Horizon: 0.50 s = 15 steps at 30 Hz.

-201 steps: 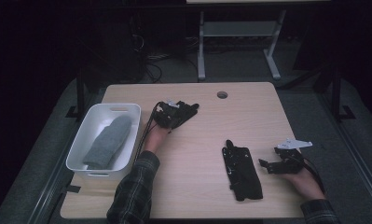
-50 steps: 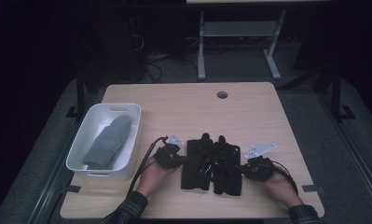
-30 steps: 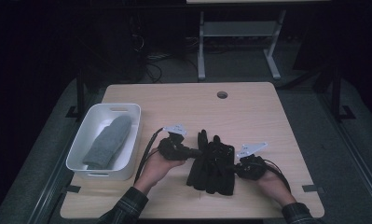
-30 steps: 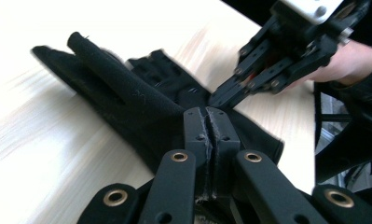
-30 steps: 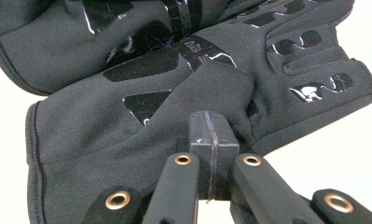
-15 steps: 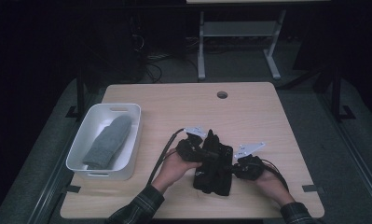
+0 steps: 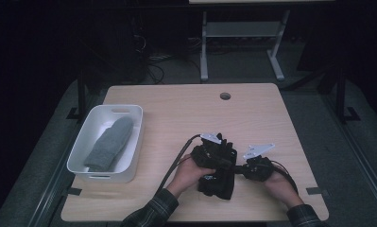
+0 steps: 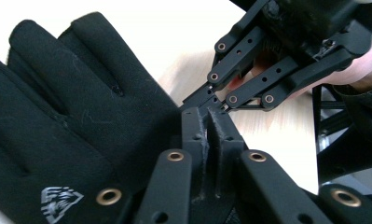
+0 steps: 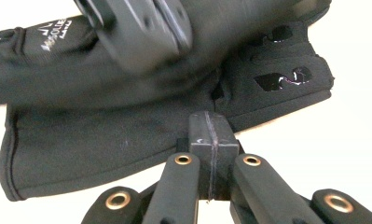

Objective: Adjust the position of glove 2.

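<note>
Two black gloves [image 7: 218, 182] lie stacked near the table's front edge, between both hands. In the left gripper view the top glove [image 8: 81, 121] spreads its fingers to the left of my left gripper [image 8: 207, 133]. Its jaws have just been opening and stand a narrow slit apart at the glove's edge, and I see no fabric between them. My right gripper [image 9: 210, 133] is shut, pads flat together, its tips against the hem of the lower glove [image 9: 104, 140]. From above, the left gripper [image 7: 228, 161] and the right gripper [image 7: 240, 169] nearly meet tip to tip over the pile.
A white bin [image 7: 84, 158] at the table's left holds a grey mitten [image 7: 108, 144]. The wooden table [image 7: 186, 113] has a round cable hole [image 7: 225, 96] near its far edge. A metal desk frame [image 7: 238, 35] stands beyond, in the dark.
My left gripper has moved right and slightly down, across onto the gloves. The two gloves, side by side a second ago, now form one narrower stack. The right hand has stayed put.
</note>
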### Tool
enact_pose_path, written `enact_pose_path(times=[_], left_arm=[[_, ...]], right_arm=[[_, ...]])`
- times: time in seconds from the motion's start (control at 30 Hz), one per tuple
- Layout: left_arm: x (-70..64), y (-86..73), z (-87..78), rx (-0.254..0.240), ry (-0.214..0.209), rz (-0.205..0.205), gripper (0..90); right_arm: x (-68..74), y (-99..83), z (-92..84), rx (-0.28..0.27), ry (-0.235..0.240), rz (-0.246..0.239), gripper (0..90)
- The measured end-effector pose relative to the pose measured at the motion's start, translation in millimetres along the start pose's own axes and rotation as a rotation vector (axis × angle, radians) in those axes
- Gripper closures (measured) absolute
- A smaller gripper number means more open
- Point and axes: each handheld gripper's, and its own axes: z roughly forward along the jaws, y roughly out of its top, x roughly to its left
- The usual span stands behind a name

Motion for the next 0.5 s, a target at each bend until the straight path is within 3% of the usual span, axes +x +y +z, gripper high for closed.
enact_pose_path(times=[0.1, 0.17, 0.23, 0.3, 0.37, 0.4, 0.5], left_arm=[[-1.6, 0.2, 2.3, -0.01, 0.012, 0.016, 71.9], [-5.3, 1.5, -0.1, -0.019, 0.032, 0.025, 70.8], [-8.5, 1.8, -2.8, -0.019, 0.052, 0.04, 70.1], [-11.4, 0.6, -3.1, -0.005, 0.049, 0.051, 73.7], [-14.1, -2.5, 0.2, 0.014, 0.034, 0.05, 84.2], [-15.1, -4.4, 3.2, 0.025, 0.029, 0.051, 89.2], [-16.6, -10.5, 15.2, 0.074, 0.034, 0.059, 89.3]], right_arm=[[-2.4, -0.4, -6.5, -0.013, -0.04, -0.001, 90.0], [-4.9, -1.3, -9.6, -0.019, -0.065, -0.003, 88.6], [-11.2, -4.9, -15.7, -0.041, -0.12, 0.017, 78.8], [-16.6, -8.1, -18.6, -0.053, -0.147, 0.026, 67.0], [-23.4, -11.3, -21.2, -0.055, -0.169, 0.053, 59.3], [-27.9, -13.8, -22.9, -0.071, -0.192, 0.068, 49.1], [-30.9, -15.2, -23.7, -0.078, -0.211, 0.084, 41.4]])
